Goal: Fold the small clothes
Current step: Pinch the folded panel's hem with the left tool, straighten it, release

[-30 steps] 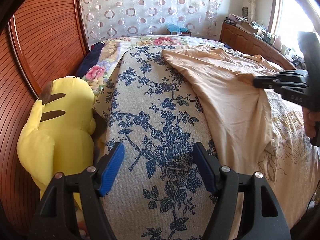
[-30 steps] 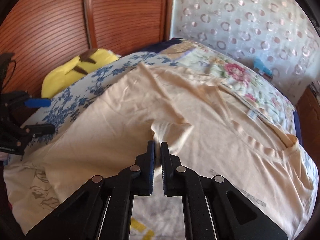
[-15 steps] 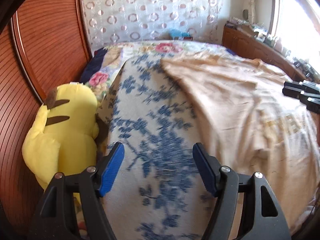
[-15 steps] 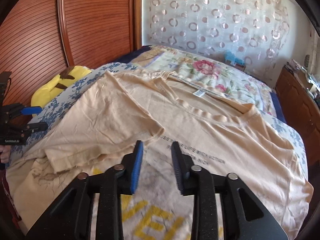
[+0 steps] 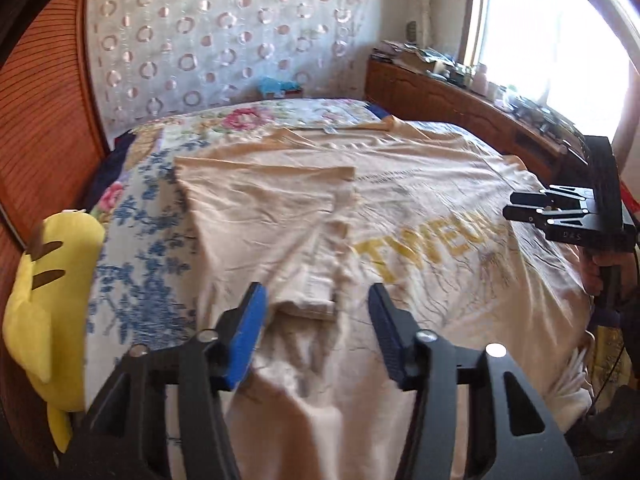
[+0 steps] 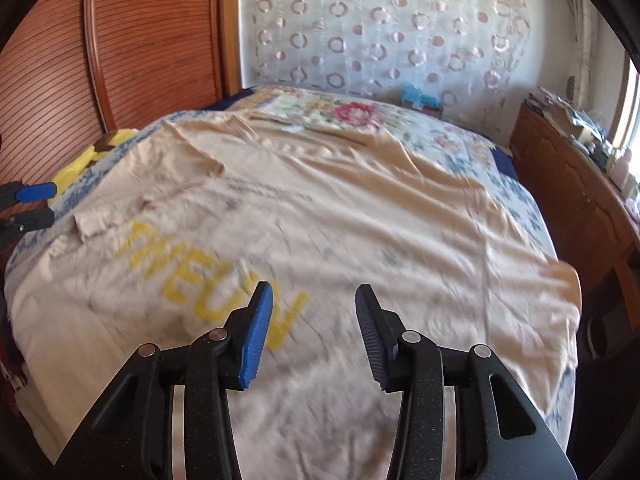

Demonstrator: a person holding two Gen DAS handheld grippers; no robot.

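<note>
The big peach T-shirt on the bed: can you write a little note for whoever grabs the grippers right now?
Left gripper: open, nothing held, jaws just closing partway, above the folded-in sleeve.
Right gripper: open and empty, jaws just opening, over the yellow lettering.
Peach cotton T-shirt lies spread flat on the blue-flowered bedspread; yellow plush toy sits beside it.
Done: one side, sleeve included, folded over the front.
Left: fold the other side, then fold it up.

Right tongs [image 6: 314,320] over beige T-shirt [image 6: 360,220], jaws just been opening, nothing between them. Yellow lettering [image 6: 208,276] left of tongs, folded sleeve [image 6: 132,196] farther left. Left tongs [image 6: 30,204] at far left. Bed [image 6: 516,196] beneath.
</note>
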